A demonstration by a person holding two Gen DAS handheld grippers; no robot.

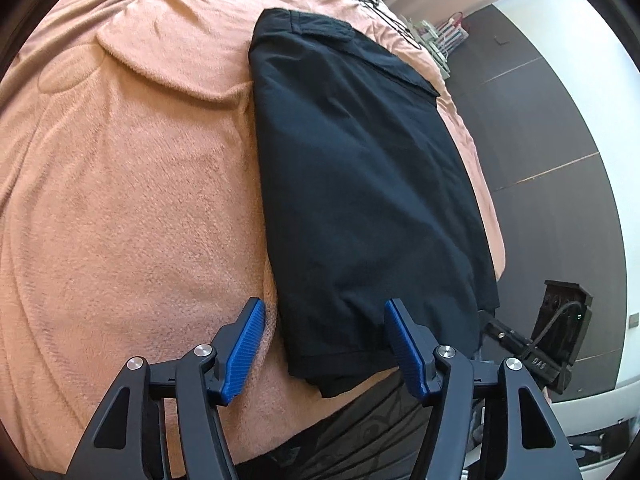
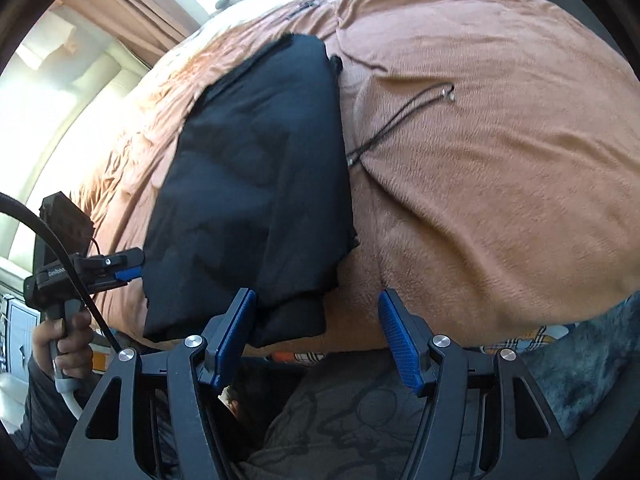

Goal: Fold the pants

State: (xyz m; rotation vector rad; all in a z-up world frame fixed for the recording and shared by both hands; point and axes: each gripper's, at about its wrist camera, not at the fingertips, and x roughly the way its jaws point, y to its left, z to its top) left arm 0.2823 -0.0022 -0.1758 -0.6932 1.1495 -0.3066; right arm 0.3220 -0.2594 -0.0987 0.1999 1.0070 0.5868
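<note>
Your two grippers match; the left gripper [image 1: 324, 344] and right gripper [image 2: 316, 340] each have black angular linkage arms with triangular cut-outs, silver round screws at the pivots, and ribbed blue pads [image 1: 244, 354]; a black cable [image 2: 80, 276] runs along your left unit's grey handle; you wear a grey patterned top [image 2: 360, 412].

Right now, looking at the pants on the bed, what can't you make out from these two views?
- Underside and inner layers of the pants: hidden in both views by the top layer.
- Far end of the blanket: squeezed small at the fisheye rim; dark items there unreadable.
- Cord on the blanket, right wrist view: one end runs toward the pants, its attachment too small to tell.
- Left gripper in the right wrist view: fingertips hidden behind the pants' edge.
</note>
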